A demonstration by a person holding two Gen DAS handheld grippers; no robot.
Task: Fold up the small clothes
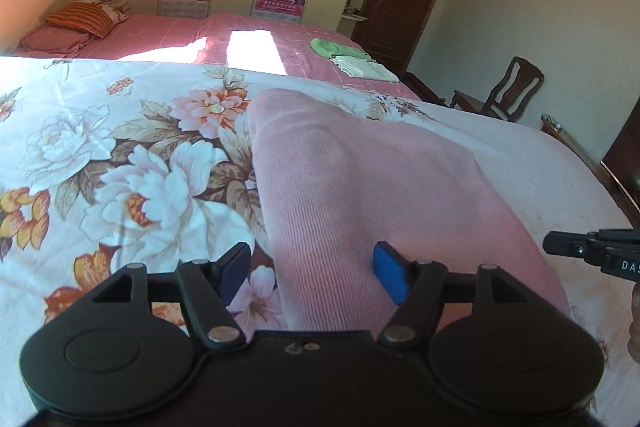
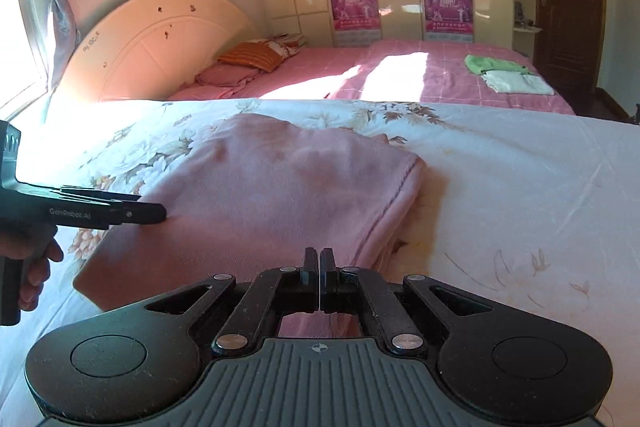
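The pink garment (image 2: 280,195) lay folded on the floral bedspread (image 1: 120,155), its stitched hem toward the right. The left hand-held gripper (image 1: 312,273) hovered over its near left part with blue pads (image 1: 390,273) spread apart — released, gripping nothing. The right hand-held gripper (image 2: 319,269) sat clenched at the near edge — no cloth visibly caught. Far off, green and white folded clothes (image 2: 508,75) rested on the pink bed (image 2: 420,75)

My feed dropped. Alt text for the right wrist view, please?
The shut right gripper sits at the near edge of a pink garment on a floral sheet. The left gripper reaches in from the left.
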